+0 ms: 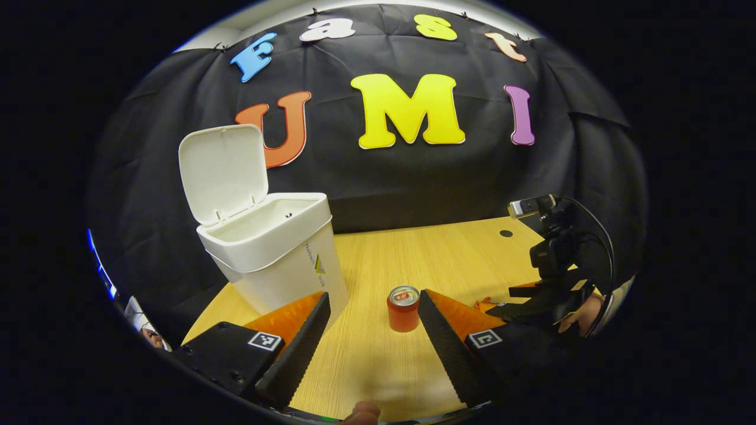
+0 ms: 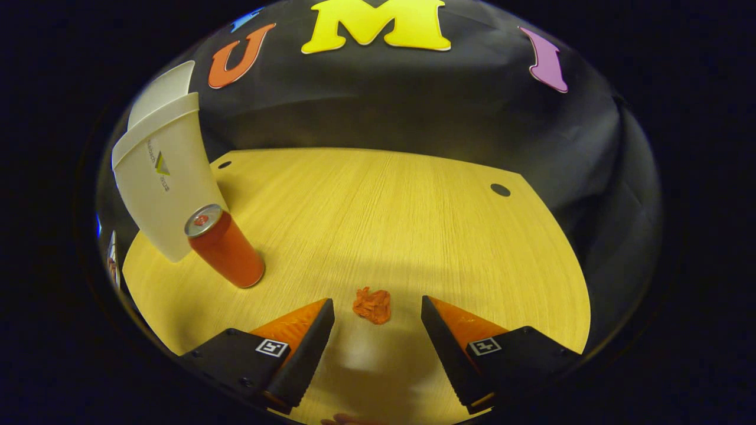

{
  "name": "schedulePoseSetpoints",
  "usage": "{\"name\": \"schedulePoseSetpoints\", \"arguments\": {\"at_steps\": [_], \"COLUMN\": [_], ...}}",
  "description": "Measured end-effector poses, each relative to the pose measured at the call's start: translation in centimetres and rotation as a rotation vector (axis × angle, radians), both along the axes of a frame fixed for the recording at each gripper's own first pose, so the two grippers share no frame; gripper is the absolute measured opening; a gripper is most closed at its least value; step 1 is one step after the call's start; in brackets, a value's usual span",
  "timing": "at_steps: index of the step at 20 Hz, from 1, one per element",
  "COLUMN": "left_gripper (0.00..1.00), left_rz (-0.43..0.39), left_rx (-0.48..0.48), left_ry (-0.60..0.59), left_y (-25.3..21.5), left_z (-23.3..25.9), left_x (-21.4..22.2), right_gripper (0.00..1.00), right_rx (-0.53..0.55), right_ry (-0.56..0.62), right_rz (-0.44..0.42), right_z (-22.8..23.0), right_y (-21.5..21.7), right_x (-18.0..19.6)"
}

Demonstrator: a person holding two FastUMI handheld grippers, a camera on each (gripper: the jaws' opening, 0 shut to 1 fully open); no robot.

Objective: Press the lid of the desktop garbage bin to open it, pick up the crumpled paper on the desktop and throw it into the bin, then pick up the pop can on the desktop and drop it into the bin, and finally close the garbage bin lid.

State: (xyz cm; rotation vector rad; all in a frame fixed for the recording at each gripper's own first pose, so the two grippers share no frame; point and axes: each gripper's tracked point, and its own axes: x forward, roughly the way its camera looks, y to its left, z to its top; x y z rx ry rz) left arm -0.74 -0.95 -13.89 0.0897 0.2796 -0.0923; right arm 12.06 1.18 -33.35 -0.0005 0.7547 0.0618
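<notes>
Black cloth backs a pale wooden worktop [image 2: 413,200] on which the task's things stand. From the right gripper view, the crumpled paper [image 2: 372,304] lies on the wood just ahead of the right tongs [image 2: 378,310], roughly centred on the gap between the two fingertips and touching neither; these tongs are spread wide apart and grip nothing. They are pitched down toward the worktop, low over it. Farther off to their left stands the pop can [image 2: 224,248], upright with its top showing, just in front of the garbage bin [image 2: 162,189], and I cannot tell whether can and bin touch. From the left gripper view, the left tongs [image 1: 375,301] are likewise wide apart and empty, held low and looking more level across the worktop; the pop can [image 1: 403,309] stands between their fingertips, close beside the right-hand finger [image 1: 440,330], though whether it touches that finger I cannot tell. The garbage bin [image 1: 283,260] sits beyond the other finger, its lid [image 1: 223,171] swung up and standing nearly upright at the back. What shows of the bin's inside is bare white wall near the rim; the bottom is hidden. At the right of this view a hand [image 1: 582,316] holds the other gripper, angled down at the wood.
</notes>
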Motion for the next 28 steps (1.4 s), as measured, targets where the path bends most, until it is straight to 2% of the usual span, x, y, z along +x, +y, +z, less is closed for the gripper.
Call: {"name": "schedulePoseSetpoints", "arguments": {"at_steps": [3, 5, 8, 14, 17, 19, 21, 22, 23, 25, 27, 28], "left_gripper": [0.99, 0.99, 0.99, 0.99, 0.99, 0.99, 0.98, 0.98, 0.98, 0.98, 0.98, 0.98], "left_rz": [-0.002, 0.001, 0.014, 0.006, 0.004, 0.008, 0.018, 0.019, 0.018, 0.013, 0.011, 0.007], "left_rx": [0.005, 0.005, 0.016, 0.027, 0.037, 0.038, 0.037, 0.036, 0.033, 0.034, 0.038, 0.040], "left_ry": [0.034, 0.059, 0.080, 0.094, 0.099, 0.100, 0.109, 0.112, 0.109, 0.101, 0.091, 0.084], "left_y": [0.5, 0.8, 1.4, 1.9, 2.1, 2.3, 2.5, 2.6, 2.5, 2.5, 2.4, 2.3], "left_z": [-1.4, -2.4, -3.3, -3.7, -3.8, -3.7, -3.8, -3.8, -3.6, -3.2, -2.8, -2.4], "left_x": [0.4, 0.5, 0.5, 0.1, -0.2, -0.4, -0.6, -0.7, -0.8, -1.0, -1.2, -1.4], "right_gripper": [0.88, 0.87, 0.63, 0.63, 0.60, 0.38, 0.40, 0.37, 0.40, 0.18, 0.15, 0.18], "right_rx": [-0.007, 0.004, 0.018, 0.060, 0.025, 0.027, 0.013, 0.013, 0.005, -0.018, 0.010, 0.004], "right_ry": [0.051, 0.089, 0.134, 0.148, 0.161, 0.175, 0.180, 0.186, 0.191, 0.214, 0.214, 0.194], "right_rz": [-0.004, 0.003, 0.004, -0.019, -0.015, -0.012, 0.013, 0.020, 0.014, -0.034, -0.054, -0.054], "right_z": [-1.6, -2.6, -3.2, -3.0, -3.3, -3.4, -3.3, -3.3, -3.4, -3.0, -1.9, -1.1], "right_y": [0.3, 0.8, 1.0, 1.1, 0.7, 1.2, 1.4, 1.3, 1.0, 0.0, -0.2, -0.7], "right_x": [0.7, 0.7, 0.6, 2.4, 2.4, 2.2, 2.0, 2.0, 1.9, 1.1, 0.6, 0.4]}}
